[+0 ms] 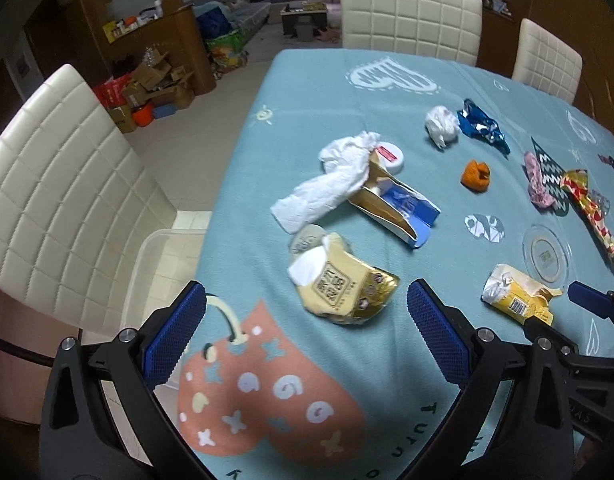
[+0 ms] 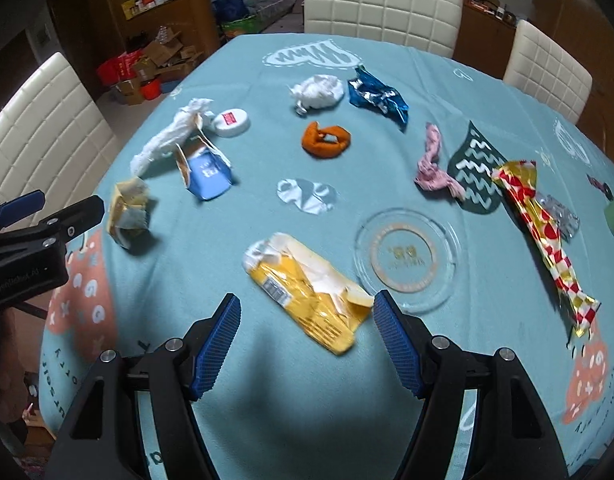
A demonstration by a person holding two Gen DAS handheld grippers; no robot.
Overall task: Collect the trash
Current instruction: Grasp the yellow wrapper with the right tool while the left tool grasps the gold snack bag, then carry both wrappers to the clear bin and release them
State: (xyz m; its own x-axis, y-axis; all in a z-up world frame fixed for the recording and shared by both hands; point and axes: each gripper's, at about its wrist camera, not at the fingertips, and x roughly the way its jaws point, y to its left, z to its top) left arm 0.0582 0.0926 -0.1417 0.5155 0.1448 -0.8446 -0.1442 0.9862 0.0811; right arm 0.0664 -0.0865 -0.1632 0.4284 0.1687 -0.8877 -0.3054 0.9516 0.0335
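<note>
Trash lies scattered over the bench (image 1: 307,92), which wears a light blue cloth.

From my left wrist view, my left claw (image 1: 307,344) hangs low over the near edge, fingers spread wide and holding nothing, pointed forward and slightly down. Just ahead of the gap sits a crumpled gold wrapper (image 1: 347,292). Beyond it a white tissue (image 1: 327,180) drapes over a torn blue carton (image 1: 399,208), touching it. A white lid (image 1: 391,158) lies behind them. Farther back rest a white wad (image 1: 441,124), a blue foil wrapper (image 1: 483,124) just beside it, and an orange scrap (image 1: 475,176). My right claw (image 1: 563,312) pokes in at the right edge, near a yellow packet (image 1: 519,300).

From my right wrist view, my right claw (image 2: 307,344) is spread open and empty, tilted down, its fingers straddling the near end of the yellow packet (image 2: 307,292) without touching it. A clear glass dish (image 2: 407,256) sits just right of the packet. A red and gold wrapper (image 2: 543,236) stretches along the right side, a pink scrap (image 2: 431,164) behind the dish. My left claw (image 2: 51,212) shows at the left edge, near the gold wrapper (image 2: 129,212).
</note>
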